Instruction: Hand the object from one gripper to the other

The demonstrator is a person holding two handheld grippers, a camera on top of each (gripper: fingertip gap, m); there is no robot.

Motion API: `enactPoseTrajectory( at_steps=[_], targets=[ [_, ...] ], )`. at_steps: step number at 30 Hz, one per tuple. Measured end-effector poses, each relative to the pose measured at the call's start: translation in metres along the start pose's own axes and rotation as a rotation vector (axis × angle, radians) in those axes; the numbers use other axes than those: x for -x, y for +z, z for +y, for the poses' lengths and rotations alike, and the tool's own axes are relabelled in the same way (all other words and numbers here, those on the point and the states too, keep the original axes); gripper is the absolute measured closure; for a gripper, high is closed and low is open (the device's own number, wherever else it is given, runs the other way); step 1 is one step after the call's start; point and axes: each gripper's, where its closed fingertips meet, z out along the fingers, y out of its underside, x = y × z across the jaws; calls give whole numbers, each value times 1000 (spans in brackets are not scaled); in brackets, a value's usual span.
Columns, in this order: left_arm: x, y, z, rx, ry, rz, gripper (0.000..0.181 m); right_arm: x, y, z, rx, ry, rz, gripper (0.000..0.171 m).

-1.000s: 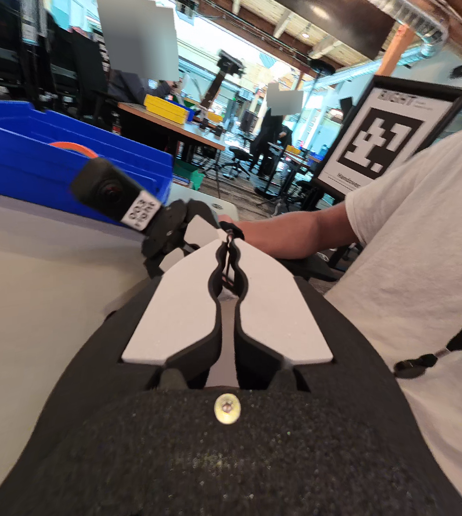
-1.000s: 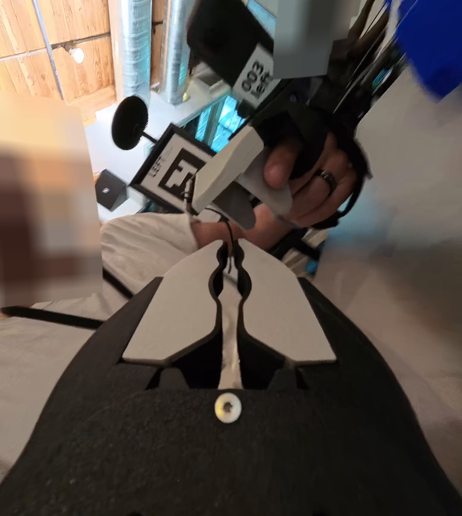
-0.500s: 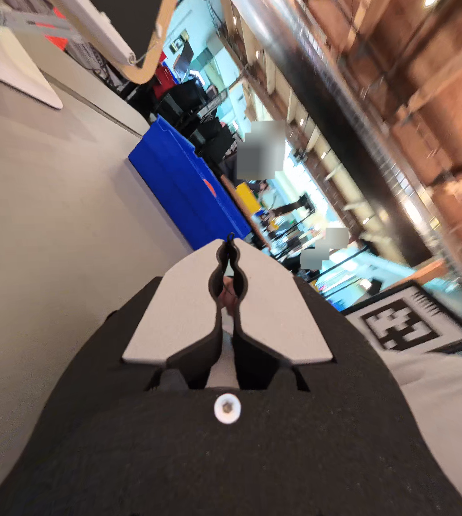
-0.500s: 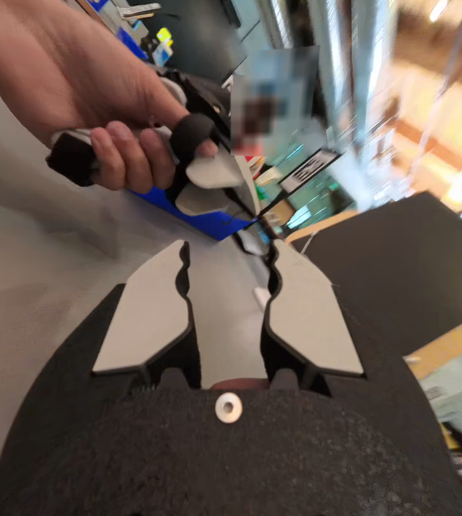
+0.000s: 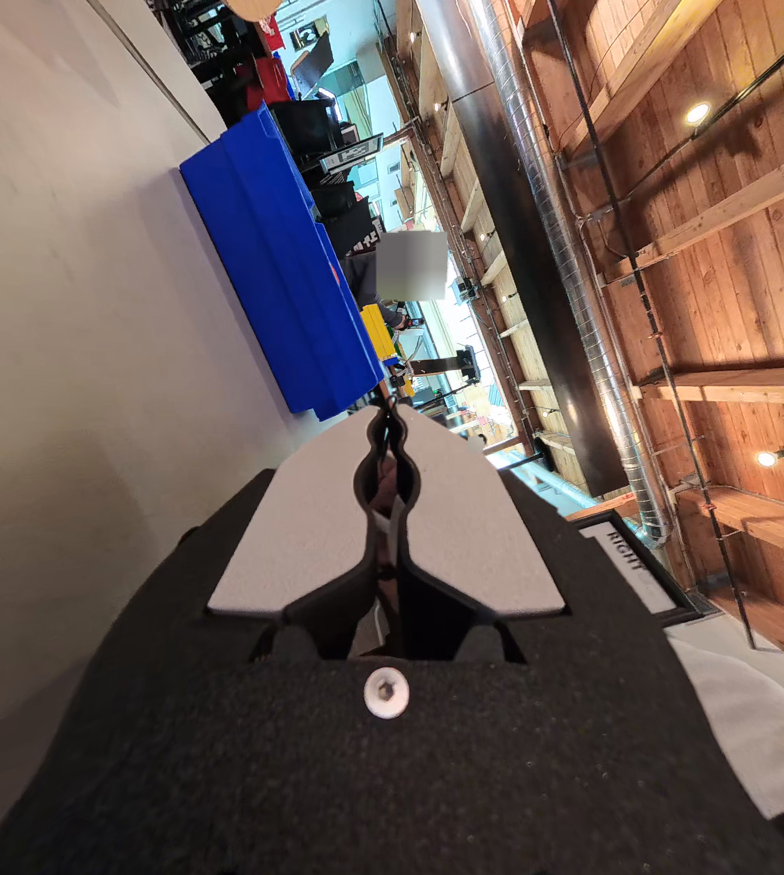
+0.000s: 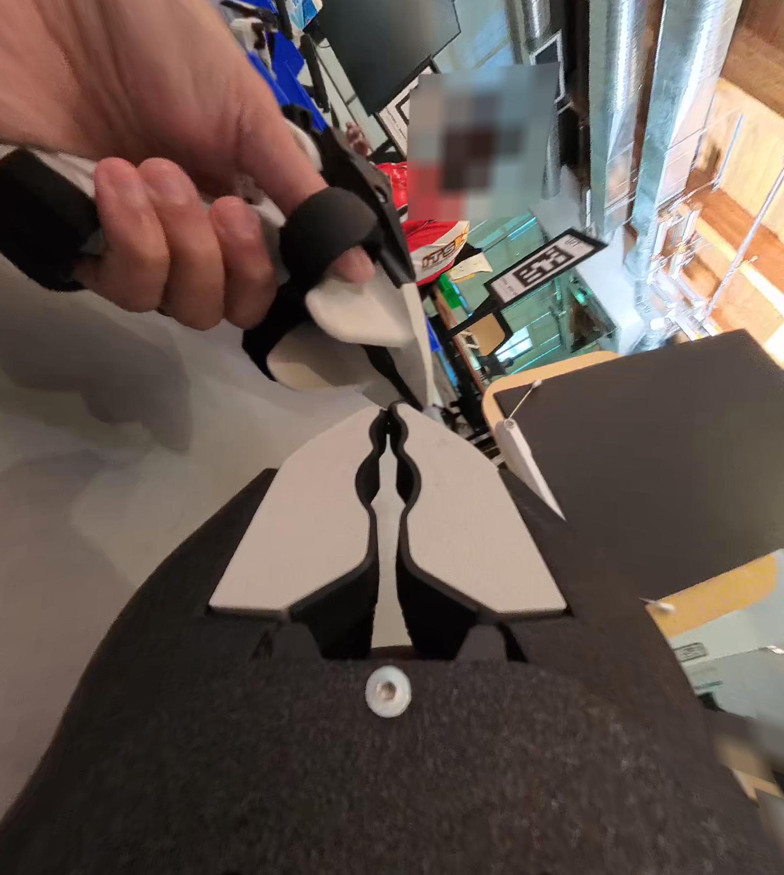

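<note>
Pale table [image 5: 73, 331] off the left tongs' left side, blue bin [image 5: 281, 284] just beyond their tips. A hand [image 6: 144, 165] grips them ahead of the right gripper [image 6: 389, 416], which is clenched, contents unclear. Left gripper [image 5: 387, 419] pinches a thin black cord [image 5: 386, 438], looping past its tips.

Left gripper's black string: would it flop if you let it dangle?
Probably floppy: the black string is very thin and curves between the closed jaws of the left gripper. Likely light too, and easy to drop, being so thin.
</note>
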Motion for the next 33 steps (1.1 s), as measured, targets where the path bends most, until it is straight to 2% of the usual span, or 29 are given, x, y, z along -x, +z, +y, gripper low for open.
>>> enactPoseTrajectory(
  at_steps=[4, 7, 10, 12, 15, 19, 23, 27, 33],
  targets=[
    [-3, 2, 4, 63, 124, 3, 180, -8, -6, 1, -21, 149, -47, 171],
    [-7, 4, 10, 145, 255, 11, 178, -7, -11, -7, -82, 323, -146, 171],
    [-7, 2, 12, 215, 435, 3, 159, -13, -15, -11, -145, 552, -249, 171],
    [-11, -4, 14, 276, 501, 46, 152, -16, -19, -16, -213, 745, -360, 171],
    [-23, -14, 21, 363, 490, 172, 145, -20, -26, -22, -316, 1067, -556, 171],
    [-44, -26, 45, 491, 525, 348, 145, -26, -36, -31, -464, 1496, -878, 171],
    [-55, -22, 58, 493, 618, 394, 145, -23, -39, -36, -534, 1776, -1110, 171],
    [-63, -19, 64, 471, 680, 404, 145, -28, -36, -38, -634, 1956, -1179, 171],
    [-68, -19, 62, 439, 703, 406, 163, -28, -36, -38, -663, 1999, -1201, 171]
  ],
)
